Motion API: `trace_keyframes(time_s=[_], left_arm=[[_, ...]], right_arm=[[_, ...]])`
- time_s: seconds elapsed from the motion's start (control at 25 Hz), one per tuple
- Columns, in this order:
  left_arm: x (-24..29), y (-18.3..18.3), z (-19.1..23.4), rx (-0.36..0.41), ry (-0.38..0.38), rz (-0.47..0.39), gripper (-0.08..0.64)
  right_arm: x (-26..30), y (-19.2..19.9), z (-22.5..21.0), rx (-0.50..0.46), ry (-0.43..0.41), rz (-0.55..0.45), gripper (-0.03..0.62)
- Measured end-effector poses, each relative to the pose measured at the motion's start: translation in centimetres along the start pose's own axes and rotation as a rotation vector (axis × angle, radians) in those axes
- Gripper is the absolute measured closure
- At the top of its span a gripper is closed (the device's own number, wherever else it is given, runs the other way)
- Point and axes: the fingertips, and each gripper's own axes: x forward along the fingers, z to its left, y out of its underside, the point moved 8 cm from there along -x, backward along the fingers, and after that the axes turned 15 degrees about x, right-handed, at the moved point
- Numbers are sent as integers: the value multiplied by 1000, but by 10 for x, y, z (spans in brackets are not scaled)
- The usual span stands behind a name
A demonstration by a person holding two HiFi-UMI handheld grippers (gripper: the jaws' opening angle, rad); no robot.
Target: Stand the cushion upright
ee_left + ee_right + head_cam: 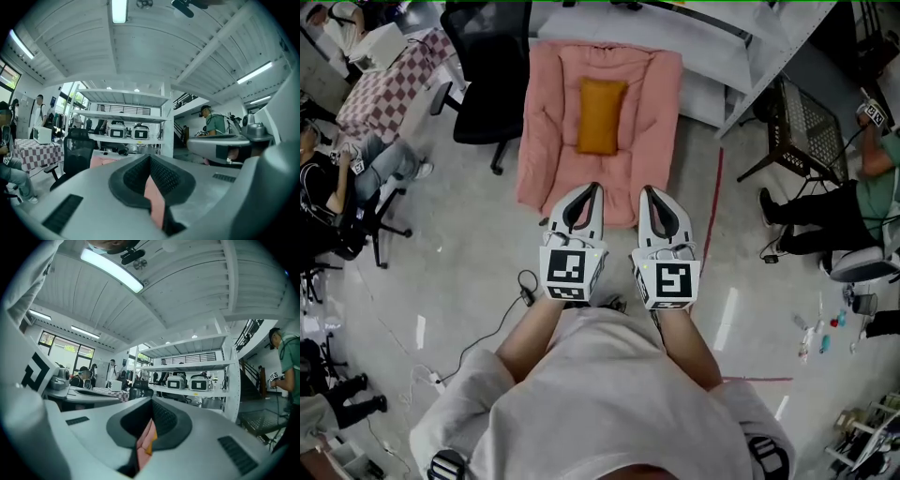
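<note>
- We see the orange cushion (601,115) lying flat in the middle of a pink floor seat (546,131), which is spread on the grey floor (469,262).
- The left claw (594,187) is clenched. In the left gripper view (150,158) its jaws meet at the tips with nothing between them, and only a strip of pink shows through the gap lower down.
- The right claw (645,190) is clenched too, and it is empty. In the right gripper view (151,401) we make out pink and a sliver of orange through the gap.
- Both claws sit side by side, close together and pointing level towards the seat. In the head view their tips lie over the seat's near edge, well short of the cushion.
- Each claw carries its marker cube (572,272) just ahead of the person's hands.
- A black office chair (487,70) stands just left of the seat, and a checked desk (389,80) stands further left.
- A white shelf rack (741,47) stands behind and to the right of the seat.
</note>
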Motion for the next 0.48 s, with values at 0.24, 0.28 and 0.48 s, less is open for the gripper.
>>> trace_keyframes(time_s=[0.24,0.28,0.48], left_arm=[[-13,3,-8,10,-3,10,548],[-14,3,-9,11,-3,15,548],[-12,-2,-8,41,-4,10,548]], right_arm=[[-12,6,1,18,9,5,584],[-13,6,1,21,9,7,585],[-11,2,-1,19,10,-10,584]])
